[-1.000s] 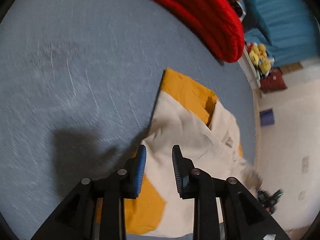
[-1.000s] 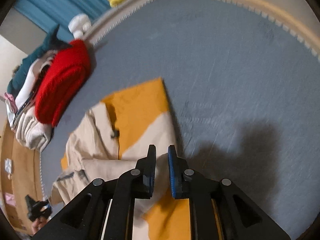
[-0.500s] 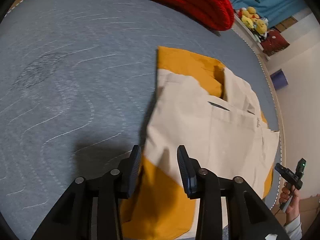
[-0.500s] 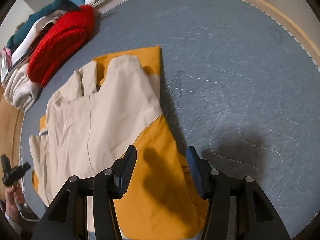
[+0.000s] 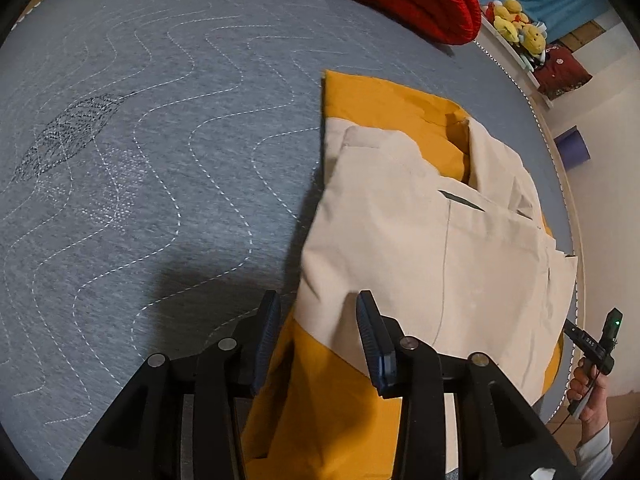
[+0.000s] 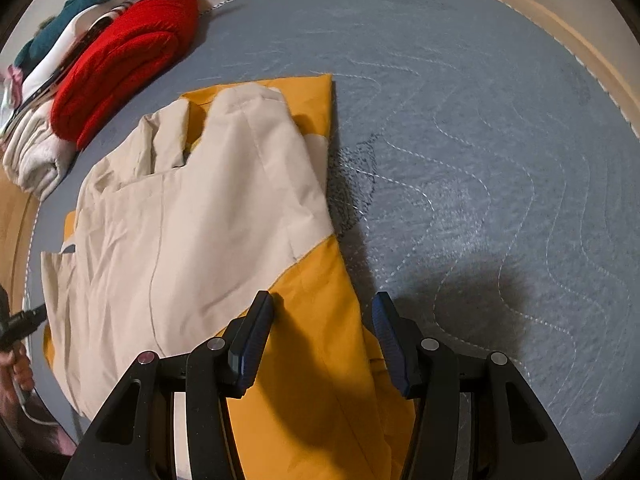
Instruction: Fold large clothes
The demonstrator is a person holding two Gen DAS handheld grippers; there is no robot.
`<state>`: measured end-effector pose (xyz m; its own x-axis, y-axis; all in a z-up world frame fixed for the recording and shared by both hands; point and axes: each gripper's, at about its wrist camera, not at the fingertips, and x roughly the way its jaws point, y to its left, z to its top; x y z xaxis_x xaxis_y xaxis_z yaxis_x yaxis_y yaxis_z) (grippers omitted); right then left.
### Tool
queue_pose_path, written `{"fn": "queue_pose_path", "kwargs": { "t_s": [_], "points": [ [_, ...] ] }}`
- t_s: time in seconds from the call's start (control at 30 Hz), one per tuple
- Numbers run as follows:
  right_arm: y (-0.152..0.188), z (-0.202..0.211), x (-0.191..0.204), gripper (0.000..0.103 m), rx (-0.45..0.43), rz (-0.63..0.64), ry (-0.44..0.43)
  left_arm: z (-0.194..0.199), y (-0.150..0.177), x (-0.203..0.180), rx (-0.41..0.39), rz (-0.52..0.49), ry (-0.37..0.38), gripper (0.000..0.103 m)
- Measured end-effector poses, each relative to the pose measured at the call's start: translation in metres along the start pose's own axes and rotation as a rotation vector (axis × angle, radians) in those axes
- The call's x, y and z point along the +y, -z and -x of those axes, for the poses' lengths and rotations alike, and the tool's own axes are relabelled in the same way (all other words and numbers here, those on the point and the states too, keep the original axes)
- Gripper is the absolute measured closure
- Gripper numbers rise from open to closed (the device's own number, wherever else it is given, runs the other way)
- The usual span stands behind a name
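**Both tools hanging spread over the near end of a folded jacket**

A grey-blue quilted mattress [image 5: 160, 160] is filling most of both views, its far edge and corners running out of frame behind the fisheye rim. The cream and mustard jacket [image 5: 420, 240] is lying flat on it, partly folded, toward the right side in the left wrist view and toward the left in the right wrist view [image 6: 192, 220]. Its near mustard hem is disappearing under the tool bodies in both views, so how that end is lying cannot be made out.

A pile of other clothes is sitting at the far edge: a red knit [image 6: 120, 60] is showing clearly, while the teal and white pieces behind it are cut off by the frame.

The left tool [image 5: 316, 344] is hanging with its jaws spread, straddling the jacket's left edge where cream meets mustard; the pads are not pressing the cloth. The right tool [image 6: 320, 340] is likewise spread wide over the mustard panel at the jacket's right edge, gripping nothing.

At the picture's border a person's hand [image 5: 588, 380] is holding a small black device, only partly visible. Yellow plush toys [image 5: 516, 28] are sitting small and indistinct beyond the bed.
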<state>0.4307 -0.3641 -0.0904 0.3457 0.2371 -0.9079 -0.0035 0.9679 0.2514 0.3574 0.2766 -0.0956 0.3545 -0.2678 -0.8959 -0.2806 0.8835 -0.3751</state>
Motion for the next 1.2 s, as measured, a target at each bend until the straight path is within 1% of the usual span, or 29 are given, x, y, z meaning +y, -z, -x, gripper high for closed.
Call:
{"fn": "queue_pose_path", "kwargs": {
  "t_s": [0.03, 0.07, 0.17, 0.23, 0.47, 0.63, 0.73, 0.8, 0.9, 0.97, 1.07, 1.13, 1.2],
  "points": [
    [0.000, 0.001, 0.002, 0.055, -0.002, 0.011, 0.002, -0.001, 0.001, 0.000, 0.001, -0.004, -0.003, 0.067],
    [0.001, 0.000, 0.004, 0.061, -0.002, 0.026, 0.005, -0.001, 0.001, 0.000, 0.002, -0.010, -0.006, 0.067],
    [0.003, -0.003, 0.012, 0.072, 0.003, 0.064, 0.022, -0.001, 0.003, -0.001, 0.009, -0.027, -0.010, 0.067],
    [0.004, -0.003, 0.015, 0.078, 0.005, 0.081, 0.030, -0.001, 0.004, -0.004, 0.008, -0.037, -0.009, 0.067],
    [0.005, -0.003, 0.027, 0.089, -0.012, 0.116, 0.064, 0.000, 0.008, -0.008, 0.010, -0.056, -0.005, 0.069],
    [0.005, 0.000, 0.030, 0.092, -0.024, 0.133, 0.074, -0.002, 0.009, -0.013, 0.014, -0.078, -0.009, 0.072],
    [0.004, 0.002, 0.031, 0.093, -0.028, 0.136, 0.075, -0.003, 0.009, -0.014, 0.012, -0.084, -0.018, 0.078],
    [0.005, 0.002, 0.031, 0.093, -0.028, 0.138, 0.077, -0.003, 0.010, -0.015, 0.013, -0.085, -0.013, 0.093],
    [0.005, 0.003, 0.032, 0.094, -0.031, 0.143, 0.080, 0.001, 0.010, -0.017, 0.009, -0.093, -0.015, 0.099],
    [0.005, 0.005, 0.033, 0.096, -0.036, 0.143, 0.077, 0.011, 0.007, -0.020, -0.024, -0.091, -0.004, 0.100],
    [0.001, 0.019, 0.033, 0.098, -0.070, 0.127, 0.057, 0.040, -0.003, -0.024, -0.115, -0.077, 0.042, 0.100],
    [-0.008, 0.041, 0.033, 0.099, -0.133, 0.095, 0.021, 0.062, -0.008, -0.028, -0.192, -0.074, 0.070, 0.101],
    [-0.019, 0.073, 0.036, 0.099, -0.231, 0.072, -0.023, 0.078, -0.011, -0.030, -0.271, -0.071, 0.096, 0.101]
  ]
}}
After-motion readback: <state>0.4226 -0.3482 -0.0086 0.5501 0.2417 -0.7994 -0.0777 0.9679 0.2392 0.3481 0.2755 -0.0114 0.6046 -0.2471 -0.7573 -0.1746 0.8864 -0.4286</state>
